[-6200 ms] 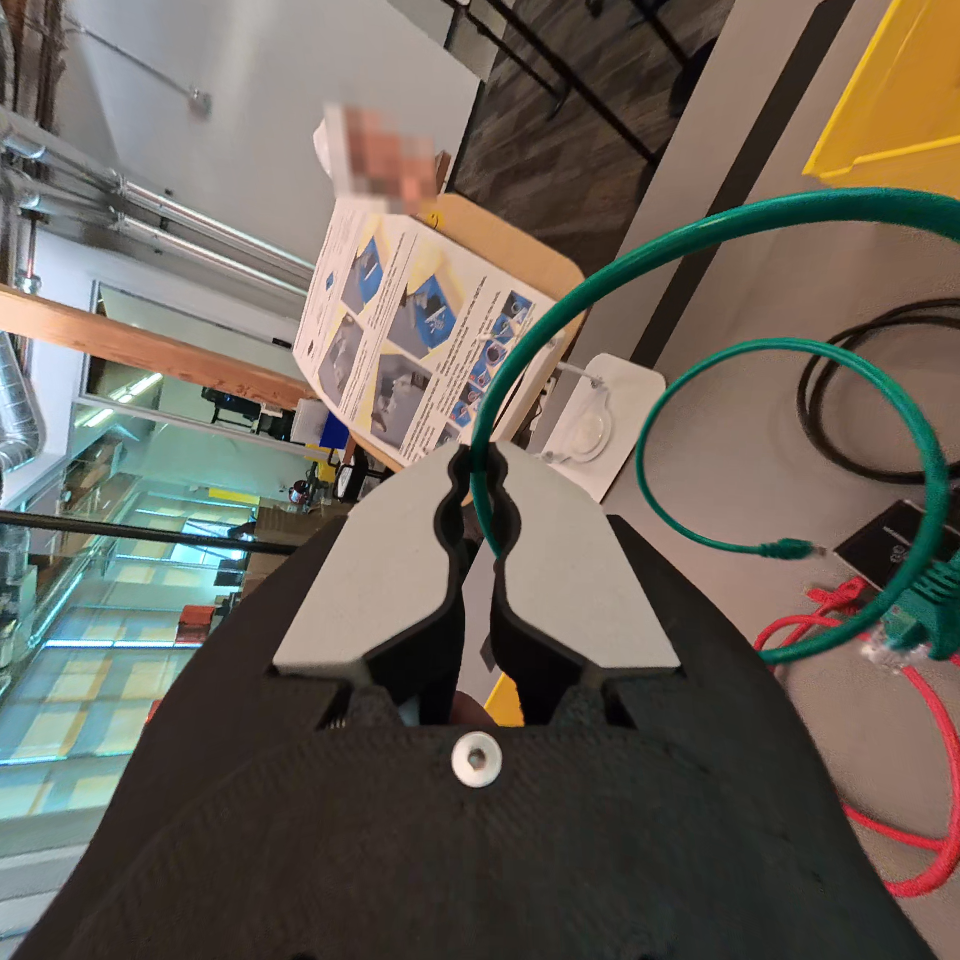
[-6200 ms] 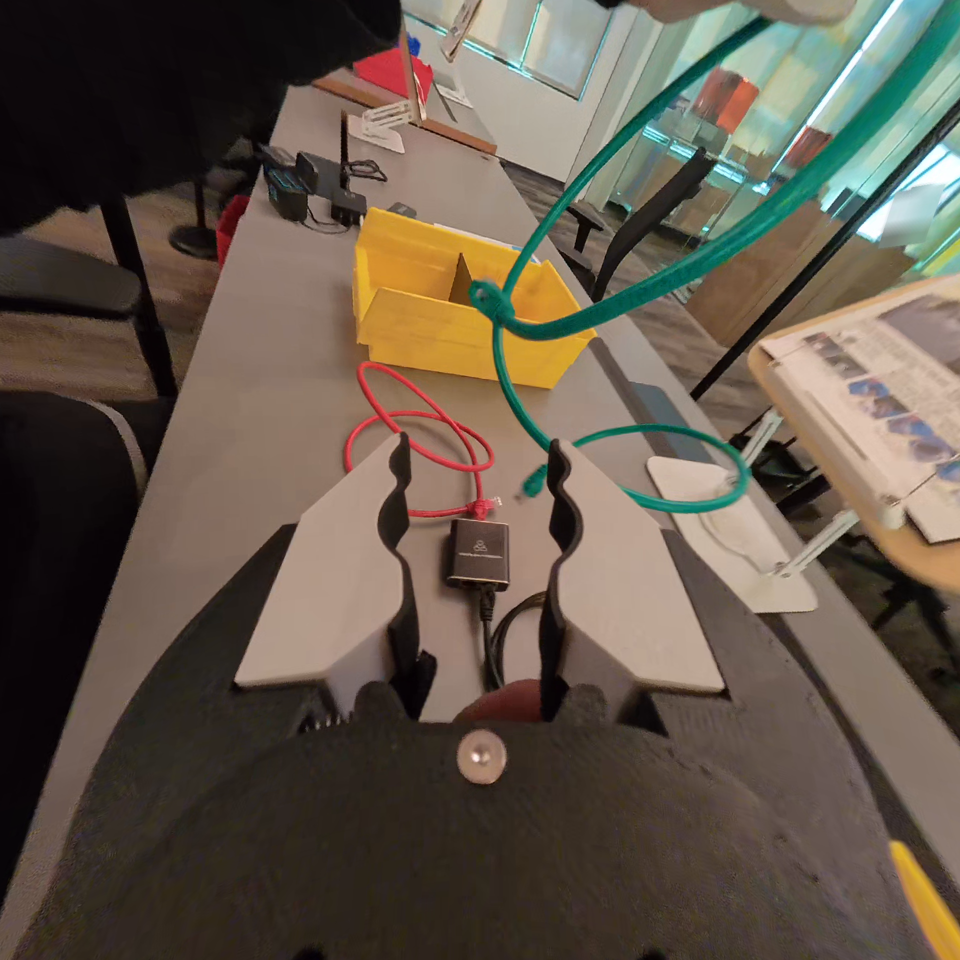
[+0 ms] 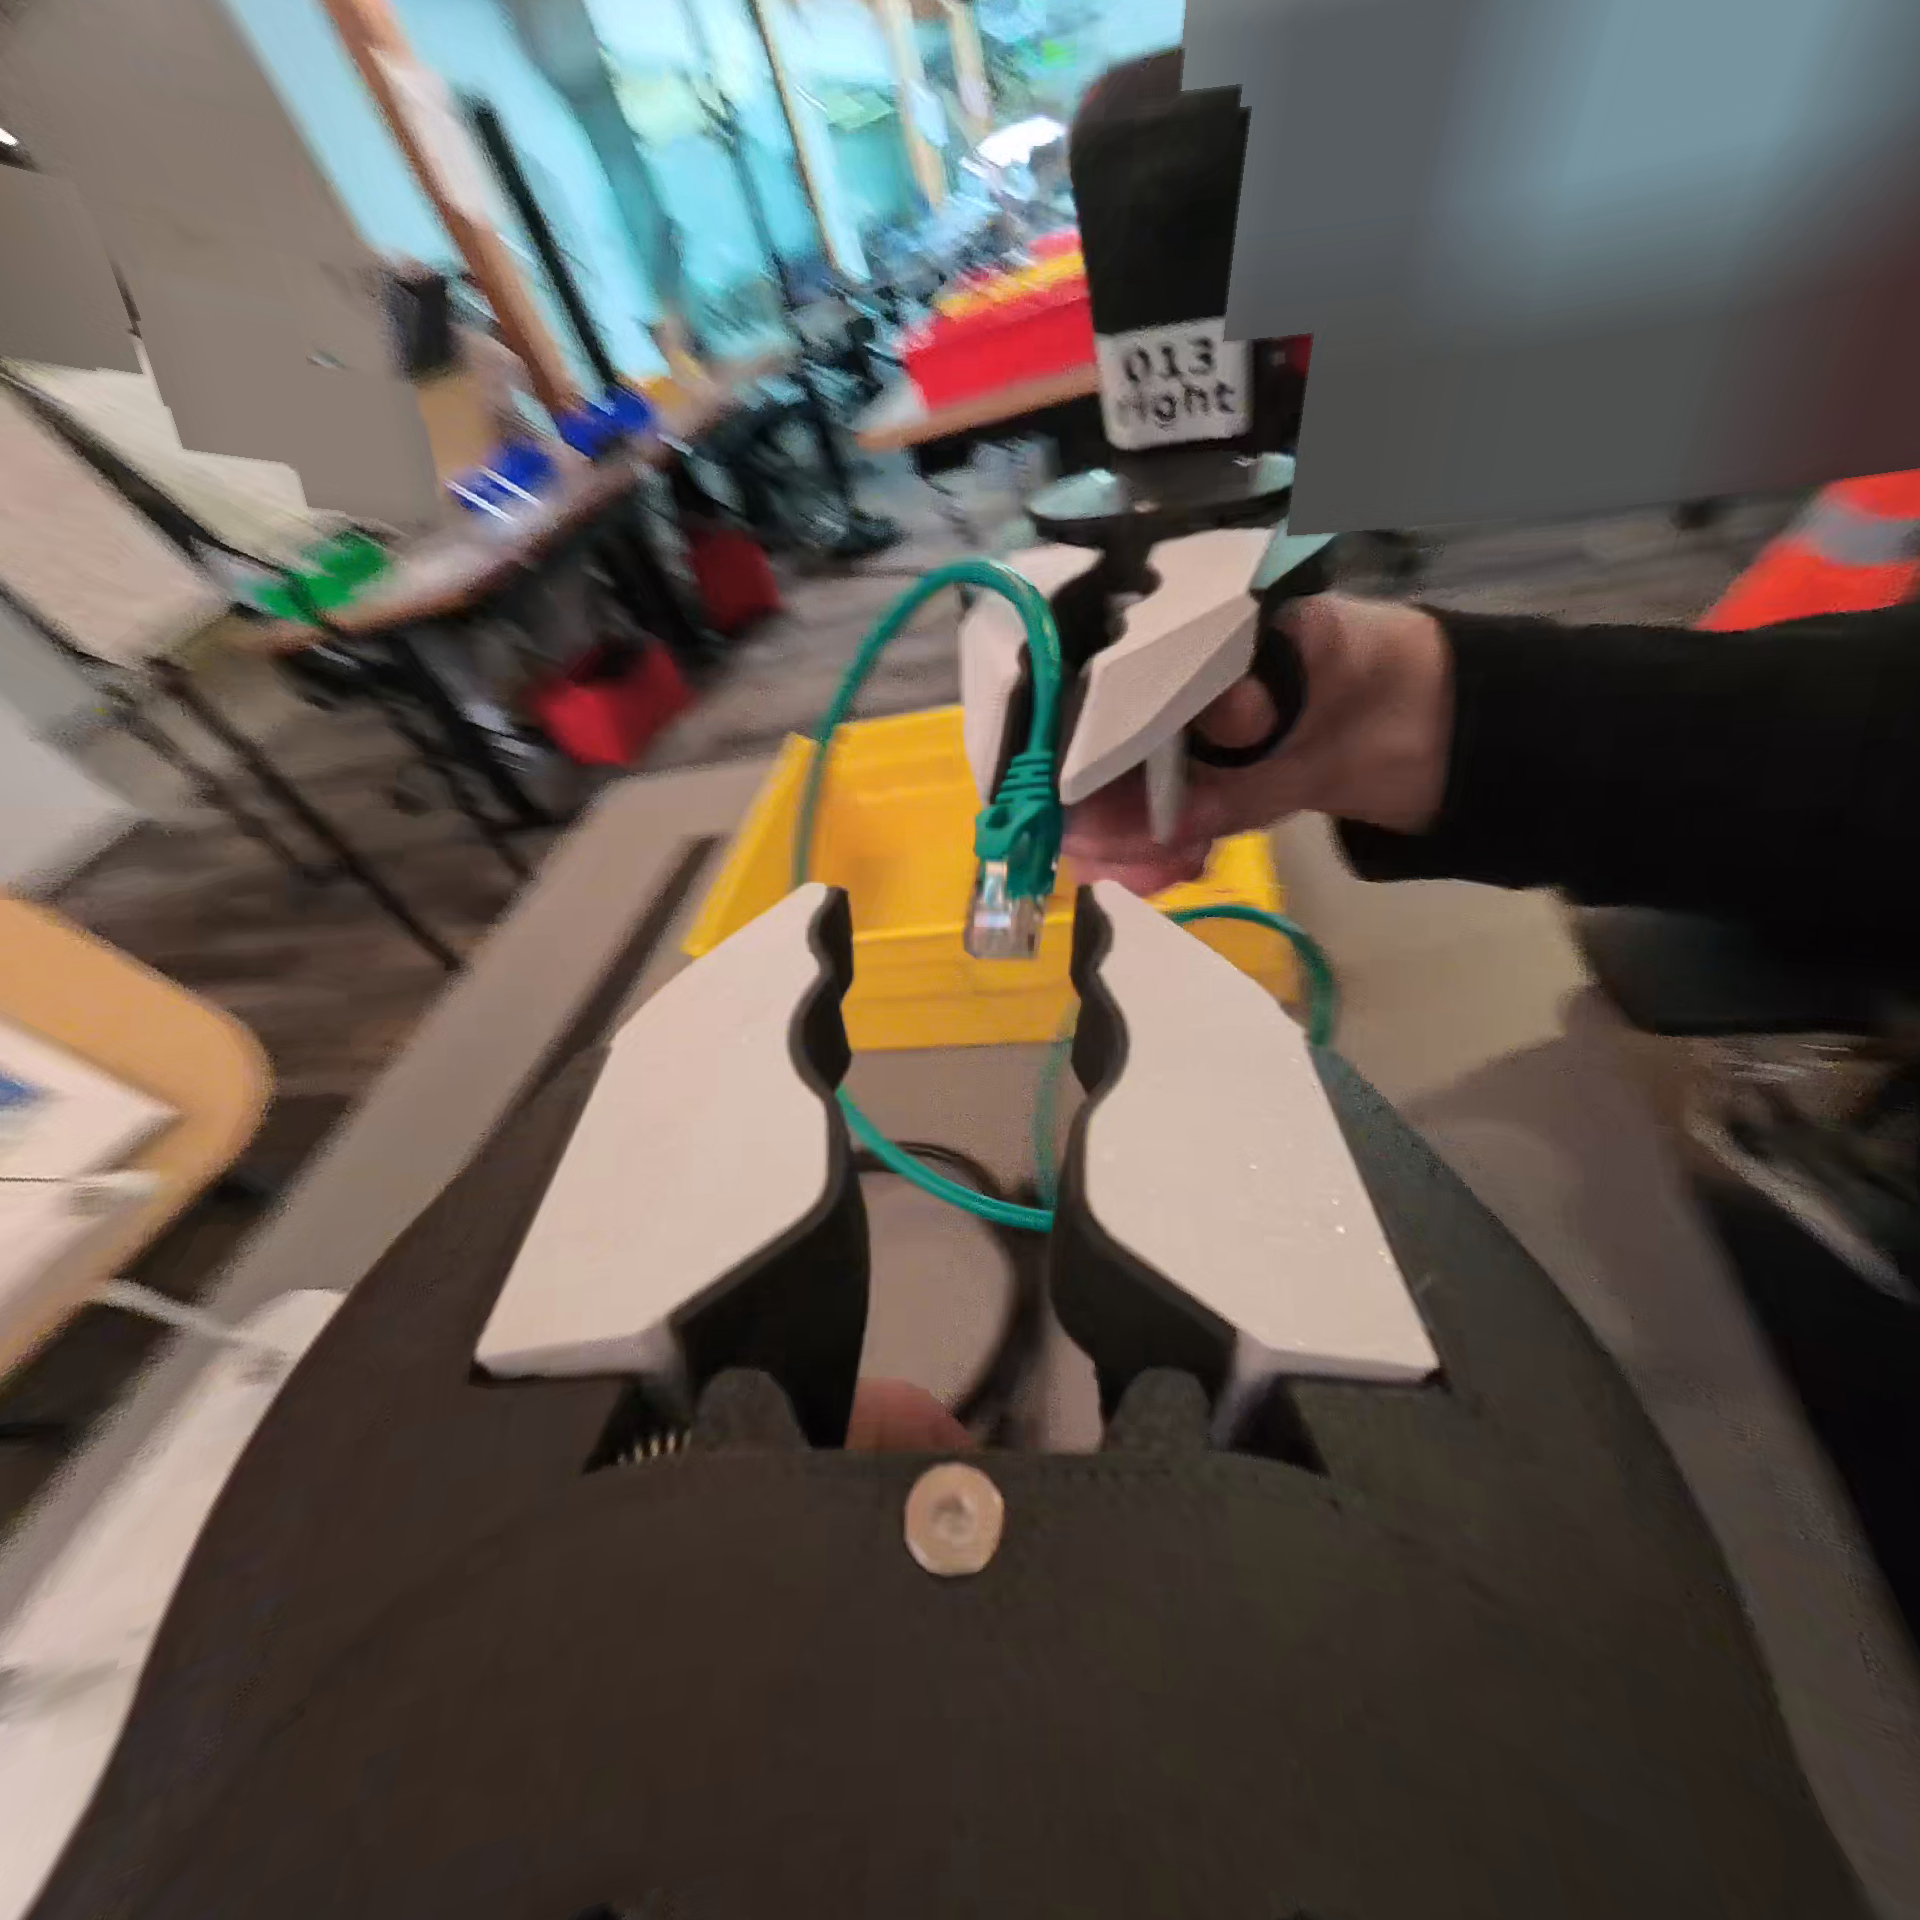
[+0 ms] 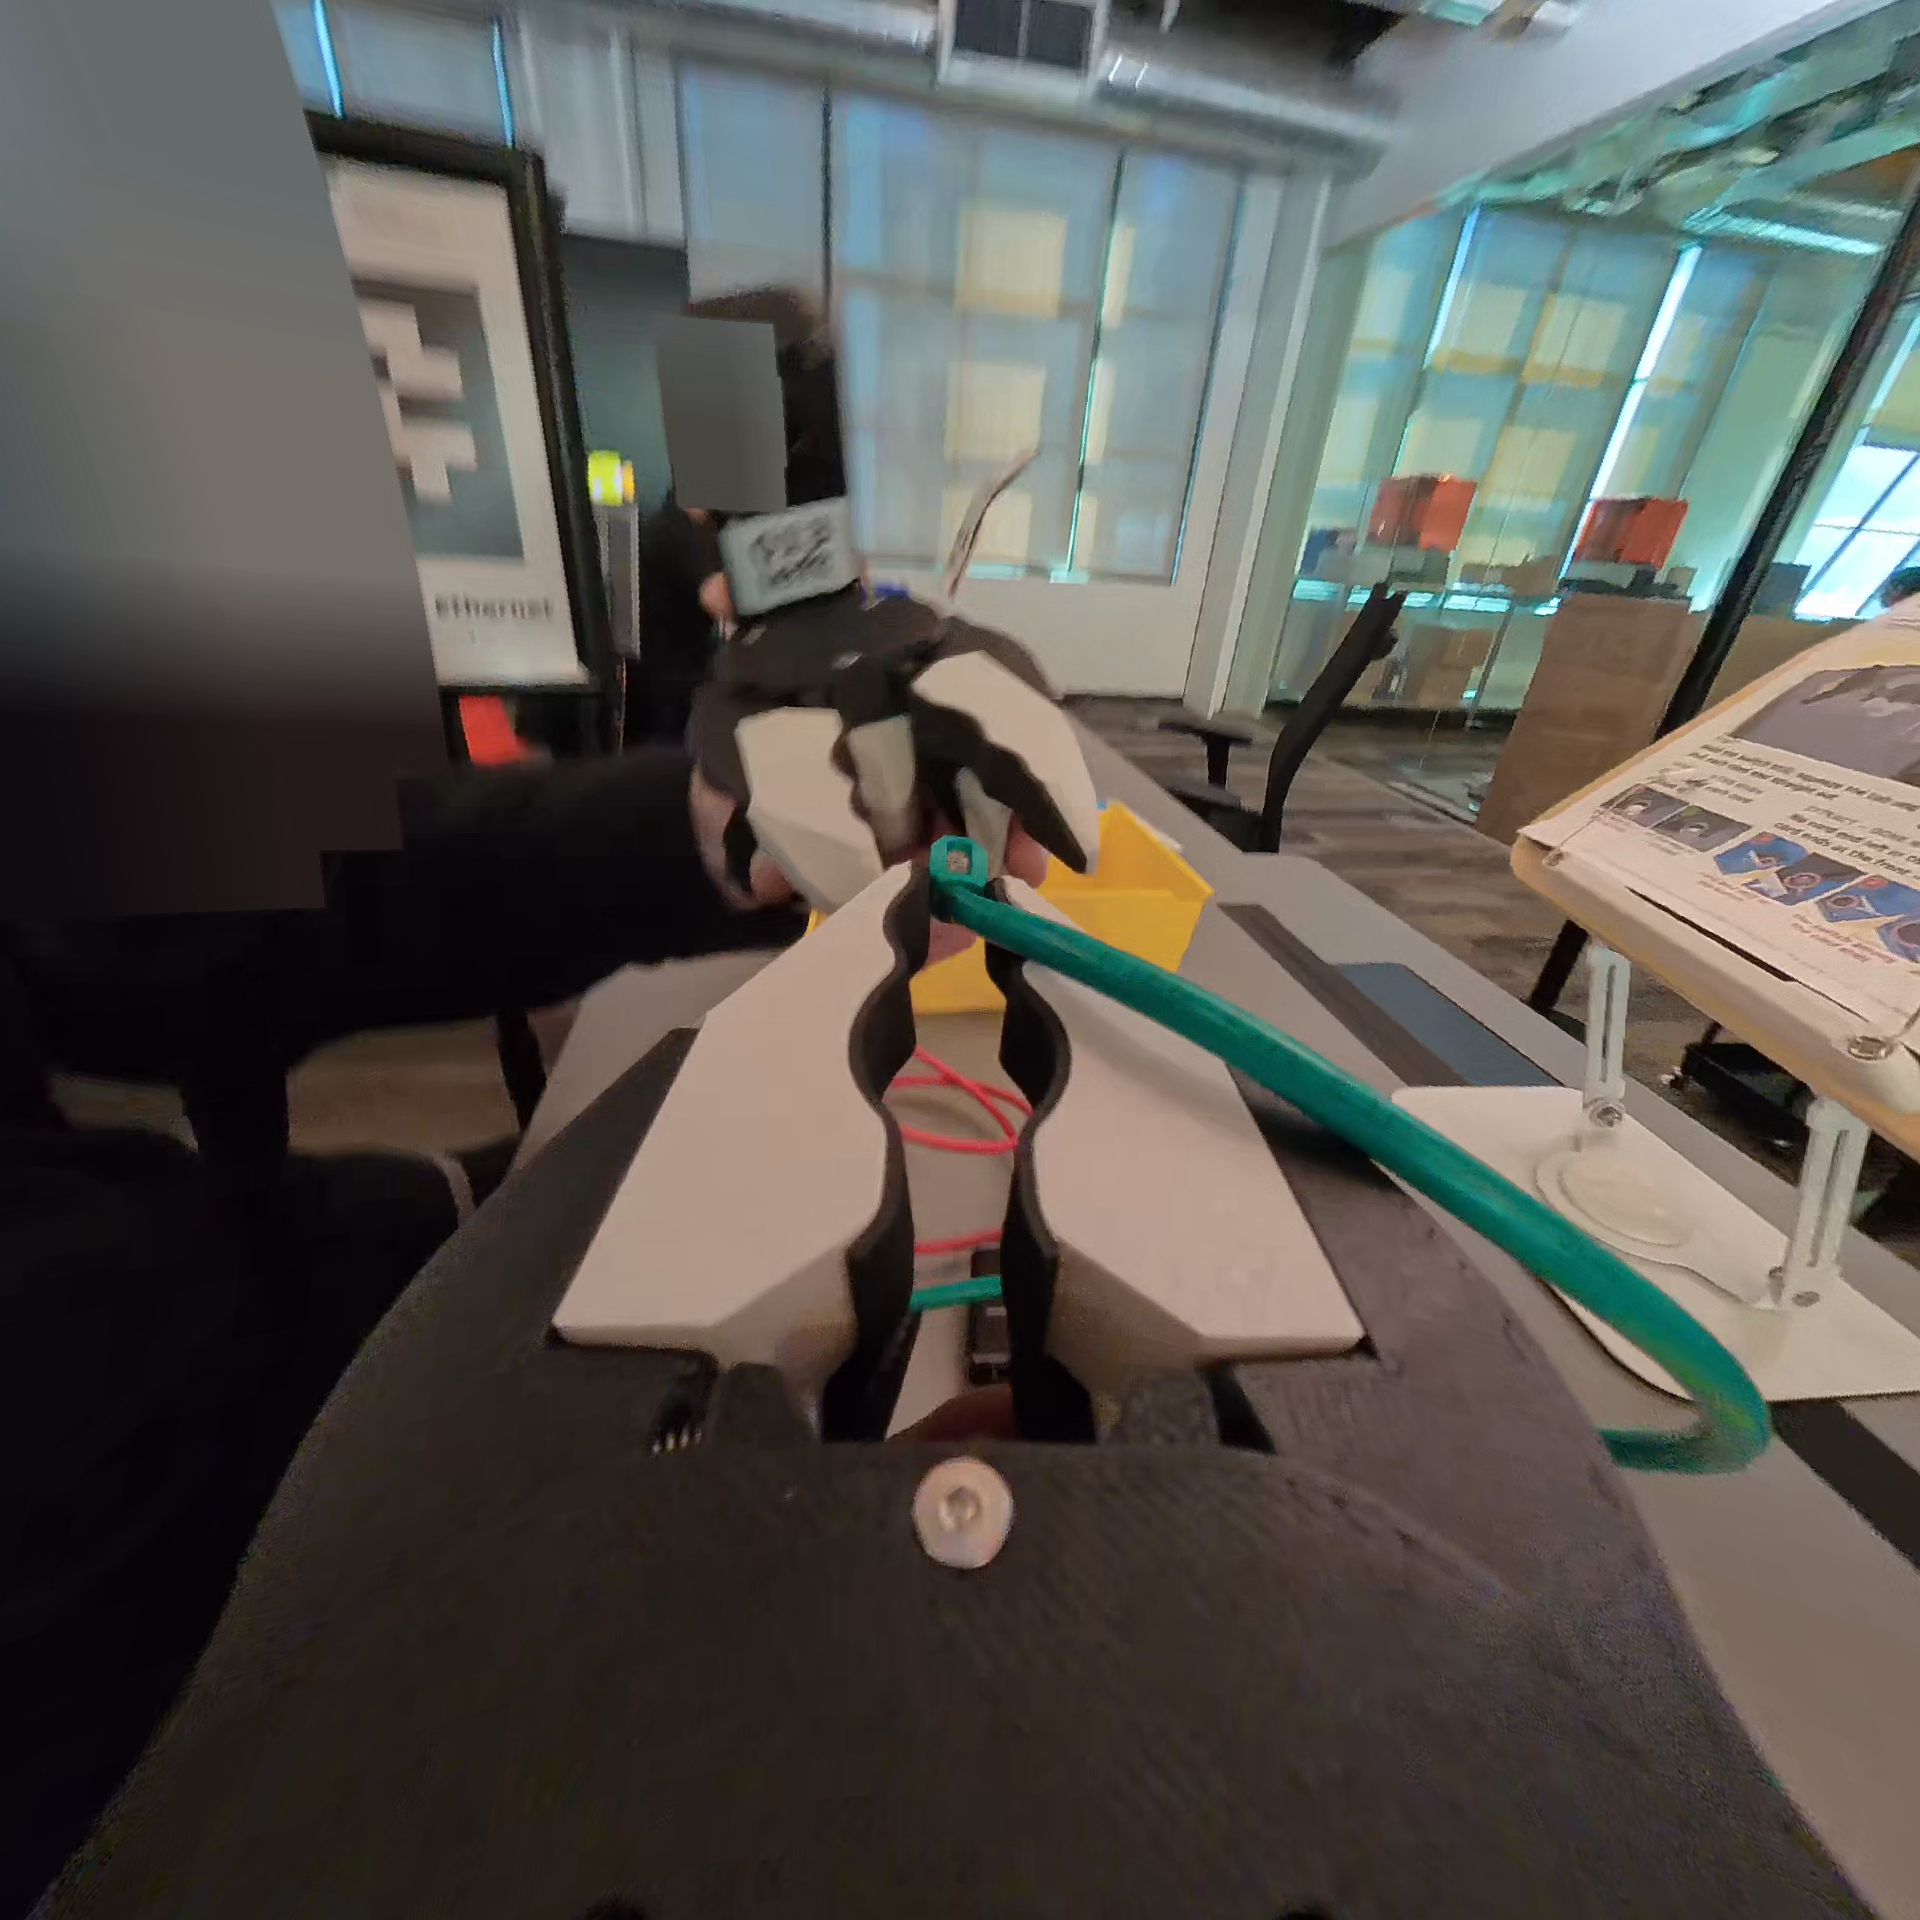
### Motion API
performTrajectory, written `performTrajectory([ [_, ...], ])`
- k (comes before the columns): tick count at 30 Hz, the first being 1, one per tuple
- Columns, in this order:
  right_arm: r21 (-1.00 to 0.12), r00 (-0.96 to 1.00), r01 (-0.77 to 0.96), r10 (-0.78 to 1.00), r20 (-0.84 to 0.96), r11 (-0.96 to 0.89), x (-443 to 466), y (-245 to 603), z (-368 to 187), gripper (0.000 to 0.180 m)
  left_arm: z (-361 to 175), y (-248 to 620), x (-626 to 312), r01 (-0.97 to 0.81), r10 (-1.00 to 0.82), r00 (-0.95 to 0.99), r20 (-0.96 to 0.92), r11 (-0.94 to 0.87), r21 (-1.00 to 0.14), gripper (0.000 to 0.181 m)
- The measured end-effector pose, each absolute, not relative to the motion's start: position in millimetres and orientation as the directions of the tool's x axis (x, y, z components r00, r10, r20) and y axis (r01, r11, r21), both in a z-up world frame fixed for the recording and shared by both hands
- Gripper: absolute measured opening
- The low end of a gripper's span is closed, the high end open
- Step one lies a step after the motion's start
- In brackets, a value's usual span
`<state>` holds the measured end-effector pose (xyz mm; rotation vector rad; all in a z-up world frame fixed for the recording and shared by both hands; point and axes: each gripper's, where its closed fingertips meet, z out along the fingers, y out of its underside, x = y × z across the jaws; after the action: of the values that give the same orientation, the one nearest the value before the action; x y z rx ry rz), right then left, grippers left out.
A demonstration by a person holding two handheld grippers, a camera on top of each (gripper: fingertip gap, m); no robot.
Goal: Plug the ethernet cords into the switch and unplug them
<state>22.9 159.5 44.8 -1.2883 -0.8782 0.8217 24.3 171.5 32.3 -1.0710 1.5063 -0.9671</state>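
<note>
Right now the right gripper [image 3: 1049, 727] is pinching the green ethernet cord [image 3: 1023, 748] just behind its plug [image 3: 1006, 914], jaws nearly closed on it, w/ the plug hanging down between the tips of the left gripper [image 3: 956, 914], whose jaws are sitting wide apart, holding nothing. Right wrist view is showing what the left isn't: red cord [image 4: 951, 1117] lying on the desk [image 4: 1766, 1621], plus a paper sheet on a stand [image 4: 1756, 862]. Yellow bin [image 3: 935, 821] is sitting behind both.

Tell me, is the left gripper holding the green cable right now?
No. The left gripper is open and empty, while the right gripper pinches the green cable near its plug.
</note>
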Motion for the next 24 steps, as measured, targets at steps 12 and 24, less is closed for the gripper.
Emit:
performTrajectory([
  [12,-0.970,0.335,-0.232,0.930,-0.149,-0.072,26.9,163.9,46.0,0.008,37.8,178.1,36.8,-0.342,-0.405,0.104,-0.908,0.843,-0.415,0.015],
  [24,-0.982,0.248,-0.115,0.953,-0.175,-0.150,20.7,145.9,32.7,0.010,29.1,161.3,30.6,-0.377,-0.232,-0.204,-0.951,0.915,-0.142,0.013],
])
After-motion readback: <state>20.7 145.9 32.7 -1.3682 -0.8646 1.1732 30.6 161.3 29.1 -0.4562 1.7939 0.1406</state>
